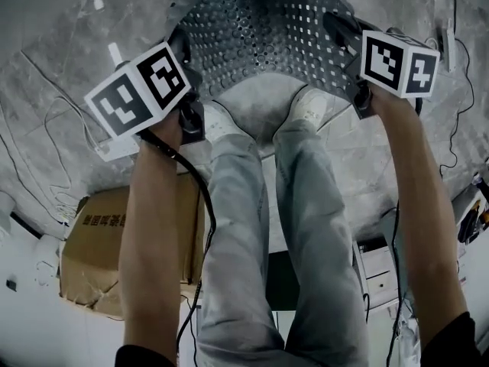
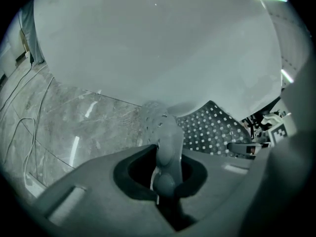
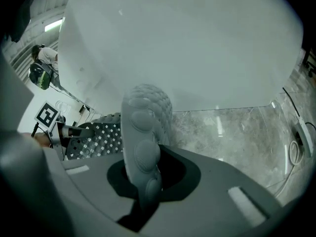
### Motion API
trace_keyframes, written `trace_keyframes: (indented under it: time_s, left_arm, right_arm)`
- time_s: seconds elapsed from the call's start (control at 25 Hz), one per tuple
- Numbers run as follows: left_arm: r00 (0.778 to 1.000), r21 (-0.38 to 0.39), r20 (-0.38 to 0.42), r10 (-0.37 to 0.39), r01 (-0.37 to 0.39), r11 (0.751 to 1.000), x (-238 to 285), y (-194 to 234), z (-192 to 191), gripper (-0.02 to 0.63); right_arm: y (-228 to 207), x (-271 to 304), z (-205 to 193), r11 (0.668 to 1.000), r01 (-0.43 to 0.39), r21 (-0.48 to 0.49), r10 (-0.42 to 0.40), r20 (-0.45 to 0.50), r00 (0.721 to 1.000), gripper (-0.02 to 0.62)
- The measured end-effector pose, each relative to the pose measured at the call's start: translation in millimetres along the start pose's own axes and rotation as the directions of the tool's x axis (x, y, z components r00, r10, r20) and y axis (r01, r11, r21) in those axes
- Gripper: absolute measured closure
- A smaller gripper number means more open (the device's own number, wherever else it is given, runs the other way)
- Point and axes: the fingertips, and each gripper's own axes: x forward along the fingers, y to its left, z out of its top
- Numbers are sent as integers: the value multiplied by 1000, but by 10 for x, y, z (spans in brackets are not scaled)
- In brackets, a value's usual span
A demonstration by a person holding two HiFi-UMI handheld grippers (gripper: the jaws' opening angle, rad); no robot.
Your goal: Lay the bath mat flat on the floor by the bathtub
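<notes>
Cardboard box: lower left of the head view, on the marble floor, beside your left forearm.

Left gripper: upper left of the head view, pointing steeply down. In the left gripper view your jaws are closed tight on a bunched fold of the mat's edge, which stands up between the pads.

Bath mat: top centre of the head view, a grey perforated sheet stretched between your two grippers, just beyond your shoes. Its holed surface also shows at the right of the left gripper view and at the left of the right gripper view. Whether it touches the floor yet cannot be told.

Bathtub: its white wall fills the upper part of both gripper views, right behind the mat.

Your legs: centre of the head view, with your white shoes on the floor at the mat's near edge.

Right gripper: upper right of the head view. In the right gripper view your jaws are nearly together, pinching a knobbly fold of the mat.
</notes>
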Motion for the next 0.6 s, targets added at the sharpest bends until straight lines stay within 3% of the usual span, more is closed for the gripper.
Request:
trace_keyframes:
  time_s: [0.4, 0.6]
  left_arm:
    - [997, 69, -25, 72, -70, 995, 136, 534, -196, 581]
    - [990, 42, -18, 143, -142, 989, 215, 858, -312, 581]
  right_arm:
    - [-254, 180, -207, 999, 22, 39, -23, 31, 999, 568]
    - [-357, 259, -321, 1000, 0, 20, -1, 31, 1000, 568]
